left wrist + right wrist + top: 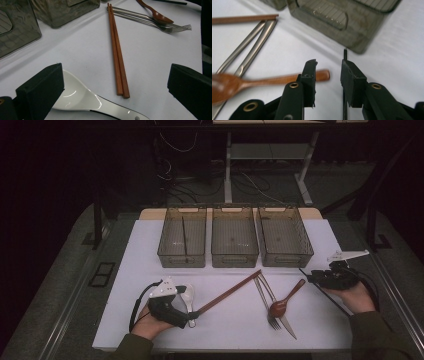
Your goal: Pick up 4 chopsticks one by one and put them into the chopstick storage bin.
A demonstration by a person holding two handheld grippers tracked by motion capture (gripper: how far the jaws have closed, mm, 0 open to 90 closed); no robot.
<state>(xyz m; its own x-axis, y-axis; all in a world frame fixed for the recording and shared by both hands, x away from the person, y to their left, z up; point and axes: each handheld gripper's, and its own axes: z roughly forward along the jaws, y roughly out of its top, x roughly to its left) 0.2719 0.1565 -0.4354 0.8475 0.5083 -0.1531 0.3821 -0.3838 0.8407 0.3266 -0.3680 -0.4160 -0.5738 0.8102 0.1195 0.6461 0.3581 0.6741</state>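
My left gripper rests at the front left of the white table, open wide. A white ceramic spoon lies against its left jaw, and the near ends of two brown chopsticks lie between the jaws, untouched. My right gripper hovers at the right edge of the table, its jaws a little apart with nothing between them. A thin black stick lies on the table under that gap. The wooden spoon has its handle end just behind the right gripper's left jaw.
Three smoky translucent bins stand in a row at the back; the left one holds a dark stick. A steel fork and knife lie crossed under the wooden spoon in the middle right.
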